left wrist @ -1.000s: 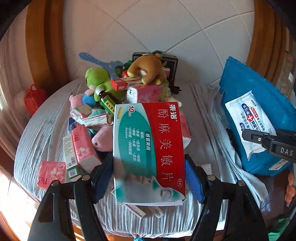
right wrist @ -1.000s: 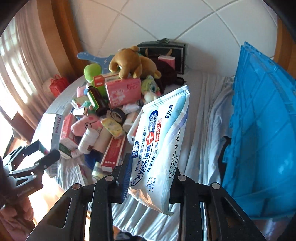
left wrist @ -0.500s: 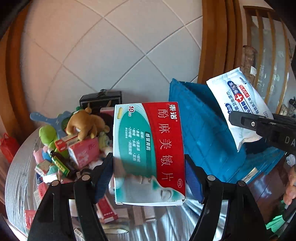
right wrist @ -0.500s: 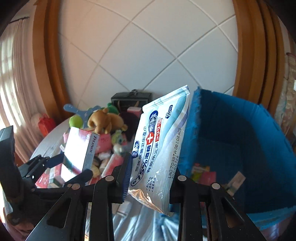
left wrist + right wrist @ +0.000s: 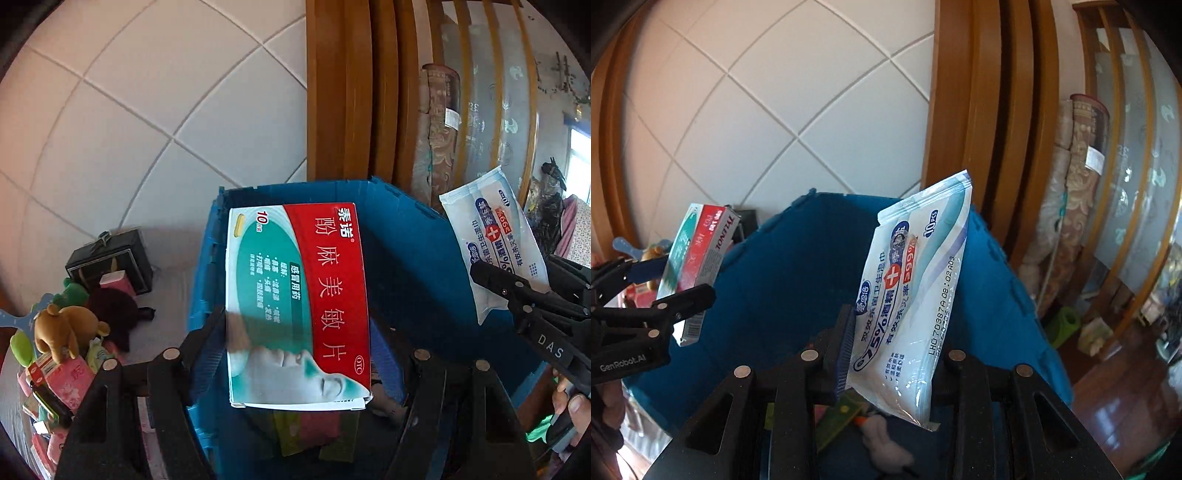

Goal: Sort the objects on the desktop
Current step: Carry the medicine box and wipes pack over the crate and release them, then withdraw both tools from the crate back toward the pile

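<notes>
My left gripper [image 5: 295, 332] is shut on a red, teal and white medicine box [image 5: 299, 302] and holds it over the open blue bin [image 5: 413, 258]. My right gripper [image 5: 894, 347] is shut on a white and blue pack of alcohol wipes [image 5: 916, 295], also above the blue bin [image 5: 783, 280]. In the right wrist view the left gripper [image 5: 668, 284] and its box [image 5: 698, 269] show at the left. In the left wrist view the right gripper [image 5: 517, 284] and the wipes pack [image 5: 495, 240] show at the right. Several small items lie on the bin's floor.
A pile of plush toys, a brown bear [image 5: 62, 328] and small boxes lies on the grey cloth at the left, with a black case [image 5: 110, 258] behind. A tiled wall and wooden frame [image 5: 343, 92] stand behind the bin. A rolled rug [image 5: 1078, 177] leans at the right.
Both grippers have swung right from the pile on the cloth to above the blue bin, each still holding its item. The bin's inside has come into view.
</notes>
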A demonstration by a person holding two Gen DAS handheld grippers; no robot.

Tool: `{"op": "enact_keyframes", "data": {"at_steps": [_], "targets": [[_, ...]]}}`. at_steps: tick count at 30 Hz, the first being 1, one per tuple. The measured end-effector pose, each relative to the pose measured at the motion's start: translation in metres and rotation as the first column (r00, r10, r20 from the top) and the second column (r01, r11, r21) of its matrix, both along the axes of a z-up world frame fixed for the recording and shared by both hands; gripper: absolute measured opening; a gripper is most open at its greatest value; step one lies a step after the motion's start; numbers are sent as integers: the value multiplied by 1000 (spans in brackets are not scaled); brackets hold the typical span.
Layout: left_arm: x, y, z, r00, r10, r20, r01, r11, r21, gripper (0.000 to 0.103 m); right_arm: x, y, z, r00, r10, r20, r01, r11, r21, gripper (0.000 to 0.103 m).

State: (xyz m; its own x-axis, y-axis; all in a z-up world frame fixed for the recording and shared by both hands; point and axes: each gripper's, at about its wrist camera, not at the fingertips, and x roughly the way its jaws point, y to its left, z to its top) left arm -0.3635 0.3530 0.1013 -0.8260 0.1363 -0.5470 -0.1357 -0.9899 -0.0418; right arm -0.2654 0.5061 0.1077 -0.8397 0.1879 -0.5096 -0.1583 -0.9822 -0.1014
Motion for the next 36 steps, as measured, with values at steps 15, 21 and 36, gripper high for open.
{"op": "enact_keyframes", "data": {"at_steps": [15, 21, 36], "targets": [[-52, 50, -35, 957, -51, 284, 71, 996, -62, 72, -22, 49, -32, 992, -19, 129, 29, 997, -75, 31], [-51, 46, -34, 961, -39, 273, 52, 998, -44, 72, -22, 42, -33, 990, -13, 139, 21, 998, -55, 58], [-45, 49, -27, 978, -2, 207, 20, 996, -85, 72, -18, 46, -25, 997, -8, 74, 12, 998, -58, 103]]}}
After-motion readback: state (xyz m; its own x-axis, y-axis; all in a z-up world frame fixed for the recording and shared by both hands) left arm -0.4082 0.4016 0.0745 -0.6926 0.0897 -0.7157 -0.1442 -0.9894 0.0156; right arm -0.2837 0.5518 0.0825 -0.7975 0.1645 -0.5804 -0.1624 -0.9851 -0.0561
